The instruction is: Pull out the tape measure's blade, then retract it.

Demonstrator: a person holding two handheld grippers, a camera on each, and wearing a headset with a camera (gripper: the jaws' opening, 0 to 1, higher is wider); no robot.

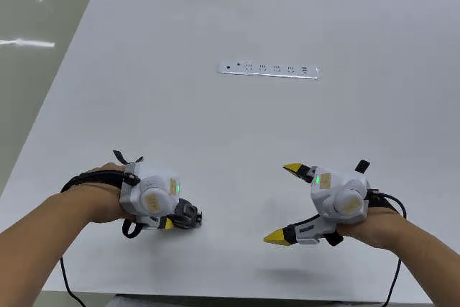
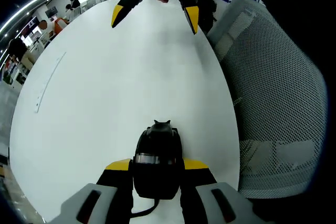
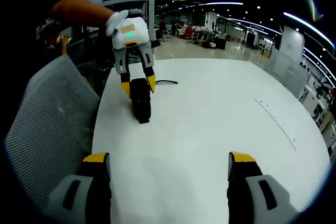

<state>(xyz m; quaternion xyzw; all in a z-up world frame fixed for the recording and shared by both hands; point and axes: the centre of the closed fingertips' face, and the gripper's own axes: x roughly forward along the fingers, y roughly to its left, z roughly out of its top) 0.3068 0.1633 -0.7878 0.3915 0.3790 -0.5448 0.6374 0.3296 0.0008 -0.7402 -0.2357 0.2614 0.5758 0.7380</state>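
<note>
A dark grey tape measure [image 1: 185, 215] stands on the white table, gripped between the yellow-tipped jaws of my left gripper [image 1: 172, 219]. In the left gripper view the tape measure [image 2: 157, 162] sits between the jaws with its front end pointing away; no blade is drawn out. My right gripper [image 1: 286, 203] hovers at the near right, open wide, its yellow fingertips [image 1: 292, 168] pointing left toward the tape measure with a gap between. The right gripper view shows the tape measure [image 3: 140, 98] and the left gripper [image 3: 137, 84] ahead, beyond my open right gripper [image 3: 169, 159].
A white power strip [image 1: 268, 70] lies flat at the middle of the table [image 1: 345, 106], well beyond both grippers. A mesh office chair [image 2: 273, 93] stands off the near table edge. A thin cable [image 3: 166, 82] trails on the table behind the left gripper.
</note>
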